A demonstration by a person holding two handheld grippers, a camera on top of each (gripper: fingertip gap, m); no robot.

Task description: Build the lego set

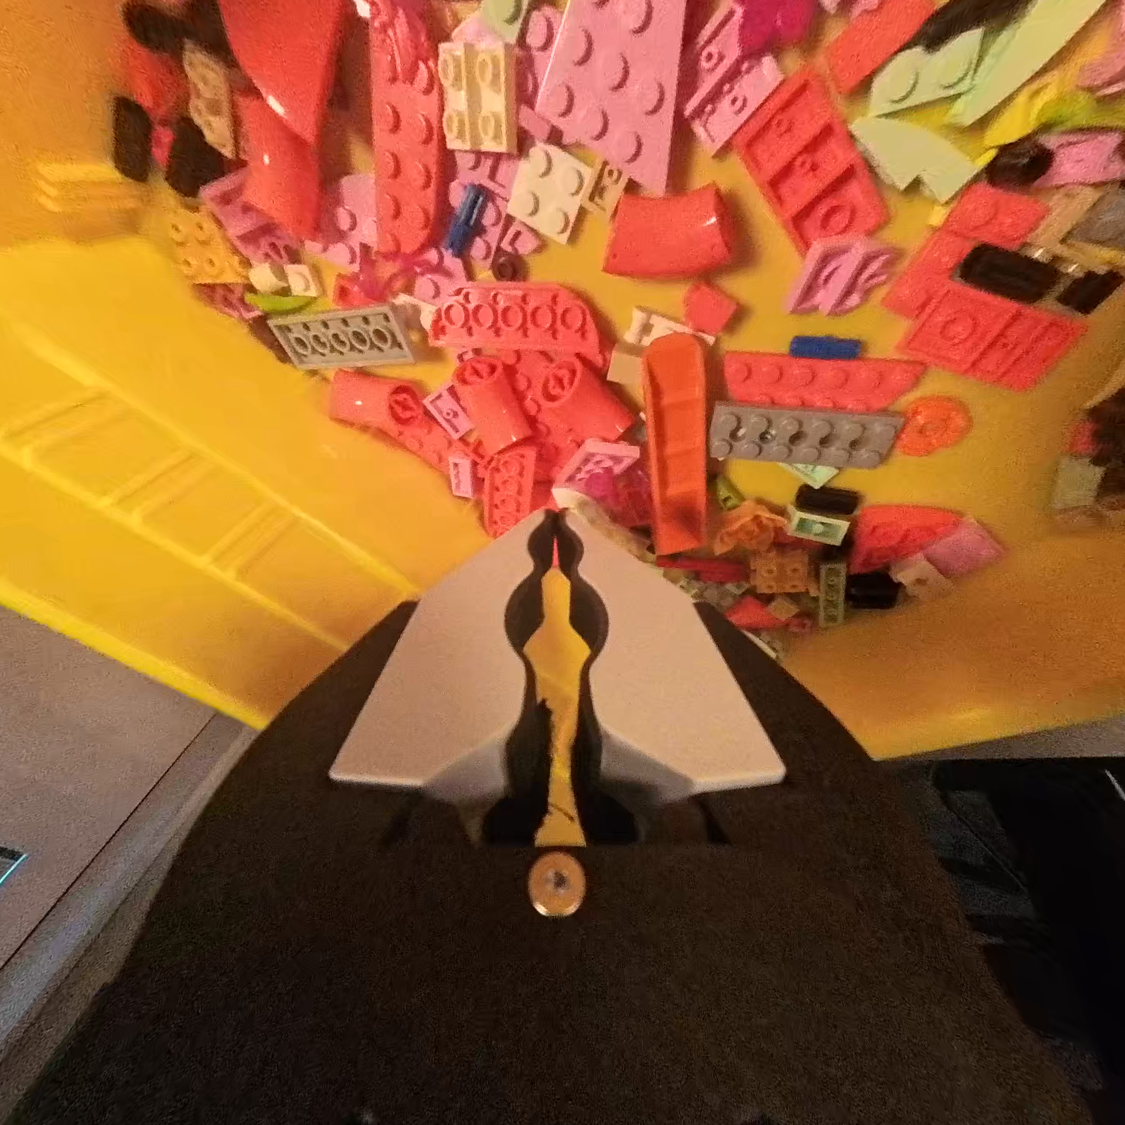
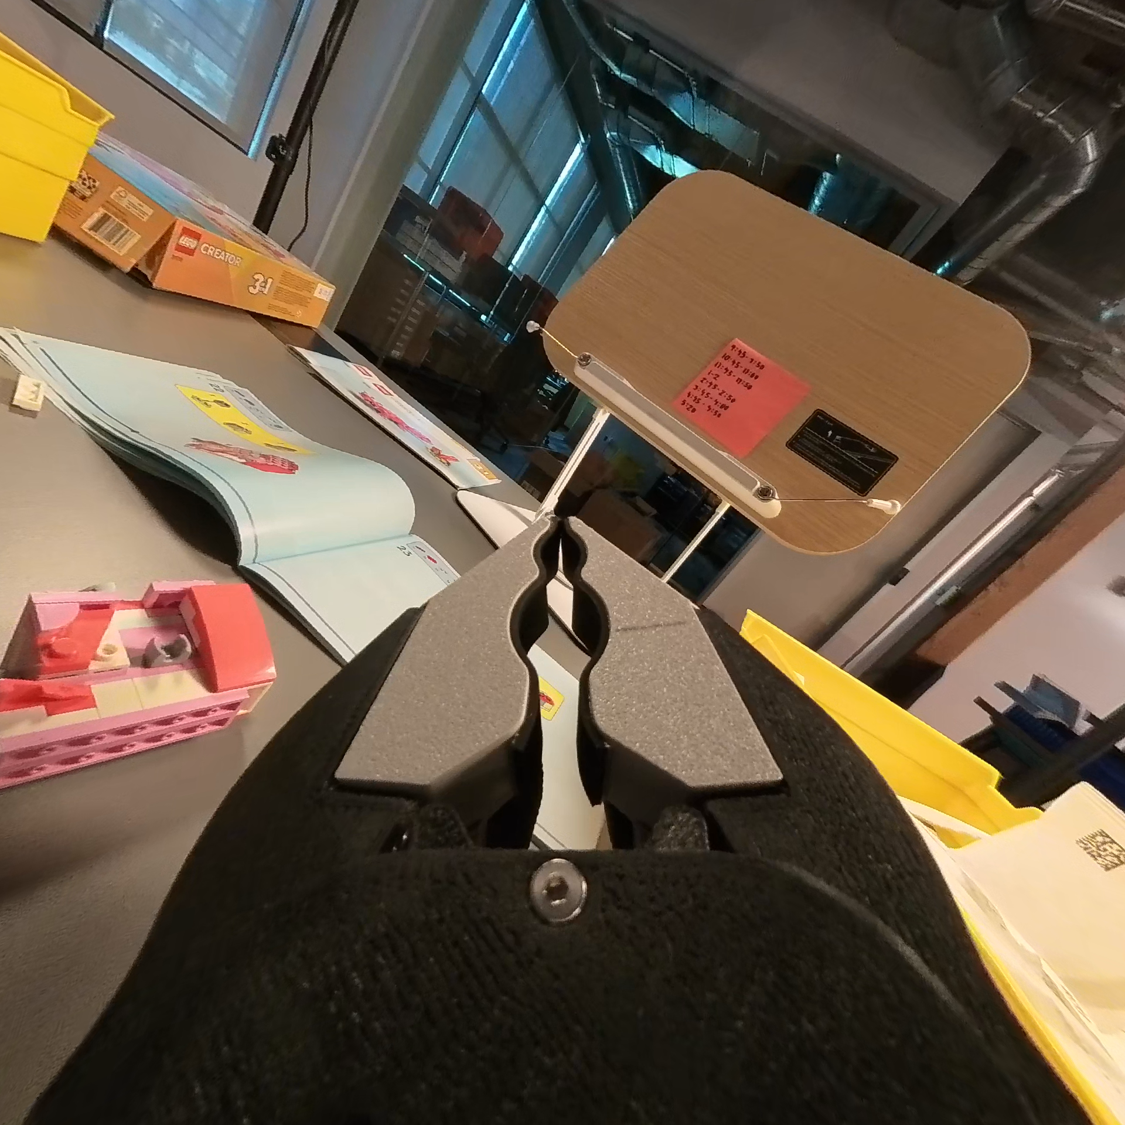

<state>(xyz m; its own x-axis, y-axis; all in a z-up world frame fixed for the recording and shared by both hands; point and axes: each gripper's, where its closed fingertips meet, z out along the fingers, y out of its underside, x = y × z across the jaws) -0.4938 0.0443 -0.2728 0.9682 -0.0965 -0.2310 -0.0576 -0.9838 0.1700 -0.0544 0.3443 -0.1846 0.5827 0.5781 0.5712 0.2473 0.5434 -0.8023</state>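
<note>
In the left wrist view my left gripper (image 1: 555,522) is down in a yellow bin (image 1: 243,426), its fingertips shut together at the near edge of a pile of loose lego pieces. A coral plate (image 1: 508,493) and a pink tile (image 1: 599,466) lie just beyond the tips. A thin red strip shows in the slit between the pads; I cannot tell if it is held. In the right wrist view my right gripper (image 2: 559,522) is shut with nothing between its pads, raised above the grey table (image 2: 91,517). The part-built pink and red model (image 2: 122,663) stands at the left.
The pile holds an orange slope (image 1: 676,438), grey plates (image 1: 803,435) and a large pink plate (image 1: 615,79). An open instruction booklet (image 2: 274,487), a second booklet (image 2: 402,414), the set's box (image 2: 201,255), yellow bins (image 2: 883,730) and a wooden board on a stand (image 2: 791,365) surround the model. One gripper's finger ends stand about 55 cm off the other's.
</note>
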